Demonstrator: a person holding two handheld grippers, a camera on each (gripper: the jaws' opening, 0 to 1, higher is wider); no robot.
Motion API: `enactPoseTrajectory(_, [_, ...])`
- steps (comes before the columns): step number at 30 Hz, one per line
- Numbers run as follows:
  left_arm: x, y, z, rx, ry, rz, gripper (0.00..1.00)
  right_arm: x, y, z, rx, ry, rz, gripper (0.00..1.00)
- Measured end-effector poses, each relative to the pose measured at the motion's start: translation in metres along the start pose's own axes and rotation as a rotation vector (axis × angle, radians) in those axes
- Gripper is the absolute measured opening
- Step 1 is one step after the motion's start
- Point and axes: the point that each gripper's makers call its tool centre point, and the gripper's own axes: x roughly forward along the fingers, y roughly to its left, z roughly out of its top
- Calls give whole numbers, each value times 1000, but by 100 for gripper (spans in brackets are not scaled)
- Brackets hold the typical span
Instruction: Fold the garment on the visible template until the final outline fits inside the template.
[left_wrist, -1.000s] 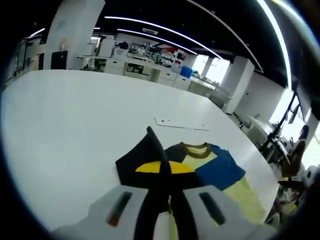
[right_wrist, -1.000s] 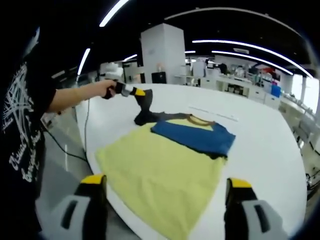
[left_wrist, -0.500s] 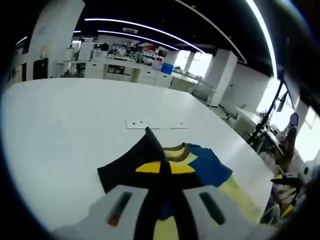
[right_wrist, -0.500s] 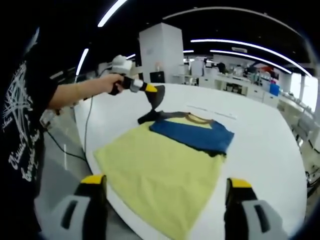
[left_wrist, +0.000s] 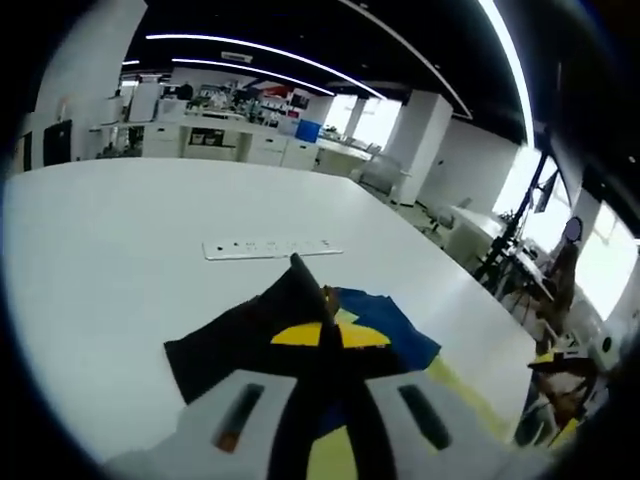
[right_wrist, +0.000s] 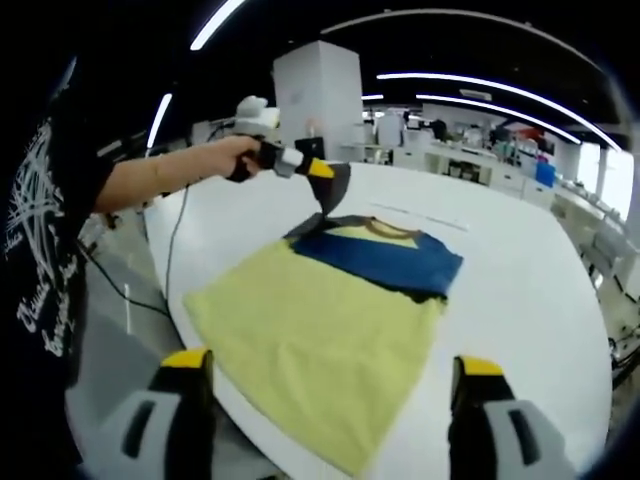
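Observation:
A yellow T-shirt (right_wrist: 310, 345) lies flat on the white table (right_wrist: 520, 270), with one blue sleeve (right_wrist: 390, 262) folded across its chest below the brown collar (right_wrist: 385, 229). My left gripper (left_wrist: 320, 335) is shut on the black sleeve (left_wrist: 235, 335), which it holds lifted off the table; in the right gripper view the left gripper (right_wrist: 318, 178) hangs above the shirt's far left shoulder, held by a person's hand. My right gripper (right_wrist: 325, 385) stands open near the shirt's hem with nothing between its fingers (right_wrist: 482, 385). The shirt's blue part (left_wrist: 385, 322) lies just beyond the left jaws.
A thin white strip (left_wrist: 272, 247) lies on the table past the shirt. The table's near edge (right_wrist: 185, 340) drops to a grey floor with a black cable (right_wrist: 120, 290). The person's dark shirt (right_wrist: 45, 250) is at the left. Desks and pillars stand far behind.
The left gripper has risen and moved rightward over the shirt's shoulder, carrying the black sleeve higher. The right gripper has stayed open and still.

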Motion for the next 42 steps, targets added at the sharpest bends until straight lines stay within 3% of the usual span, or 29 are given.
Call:
enactPoseTrajectory(7, [14, -32, -19, 29, 48, -49, 0, 0, -2, -4, 13, 8, -12, 100])
enactPoseTrajectory(12, [29, -44, -31, 37, 89, -91, 0, 0, -3, -6, 22, 9, -14, 100])
enactPoseTrajectory(15, [37, -53, -47, 59, 161, -135, 1, 0, -4, -7, 27, 12, -18, 100])
enactPoseTrajectory(21, [49, -60, -74, 80, 239, -135, 1, -2, -5, -8, 31, 17, -28, 100])
enactPoseTrajectory(34, [71, -69, -108, 39, 294, -134, 4, -6, -8, -13, 51, 12, -47, 100])
enactPoseTrajectory(39, [78, -75, -110, 121, 258, -170, 10, -7, -8, -15, 61, 8, -52, 100])
enactPoseTrajectory(42, [76, -80, -112, 117, 254, -184, 15, -7, -8, -17, 66, 8, -51, 100])
